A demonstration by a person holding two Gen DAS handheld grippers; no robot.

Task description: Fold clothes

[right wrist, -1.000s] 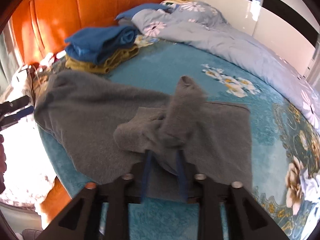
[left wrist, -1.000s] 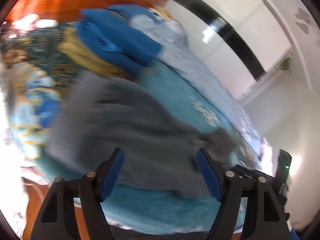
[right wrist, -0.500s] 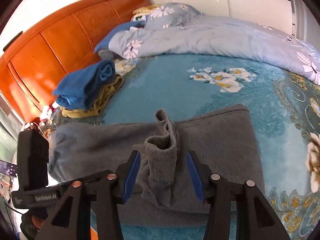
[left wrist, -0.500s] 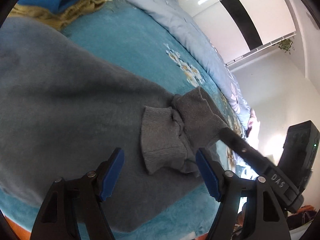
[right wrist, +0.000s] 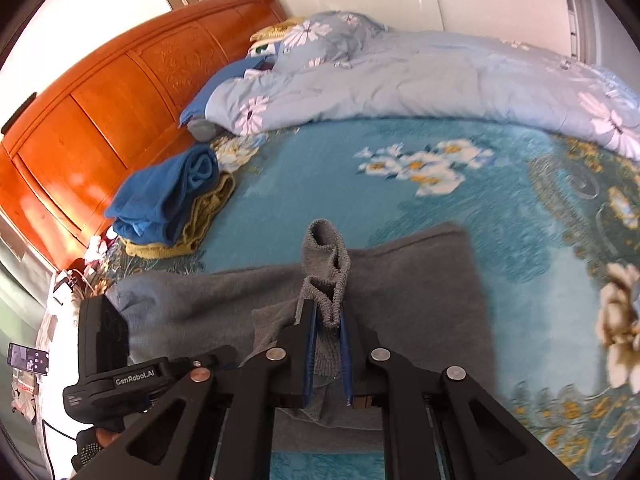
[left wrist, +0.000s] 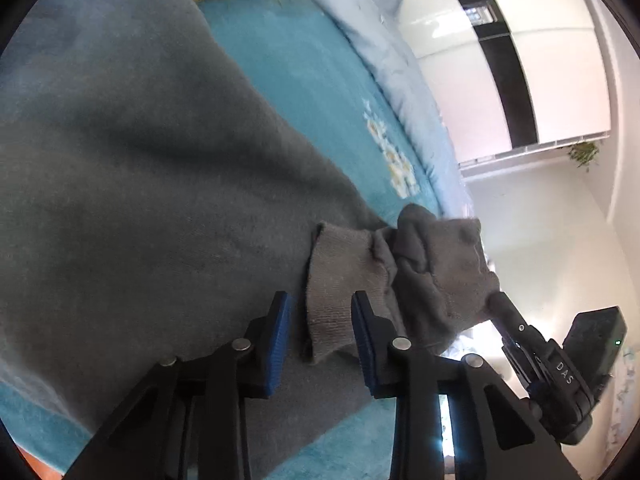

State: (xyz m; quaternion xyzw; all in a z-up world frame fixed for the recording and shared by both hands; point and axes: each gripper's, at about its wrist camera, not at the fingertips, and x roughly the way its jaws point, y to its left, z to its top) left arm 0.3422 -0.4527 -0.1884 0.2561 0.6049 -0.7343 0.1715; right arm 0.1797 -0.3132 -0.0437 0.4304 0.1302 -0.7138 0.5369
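Grey knit sweater (right wrist: 420, 280) spread on teal floral bed cover (right wrist: 320, 184). Right gripper (right wrist: 327, 344) fingers closing, pinching ribbed cuff (right wrist: 326, 256). Left gripper (left wrist: 320, 336) fingers closing, other ribbed cuff (left wrist: 340, 272) between, not yet gripped.

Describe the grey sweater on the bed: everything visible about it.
The grey sweater is a soft, fuzzy knit lying mostly flat on the teal floral bedspread. Its ribbed cuffs are raised: the right gripper is closing on one, and the left gripper is closing around the other cuff.
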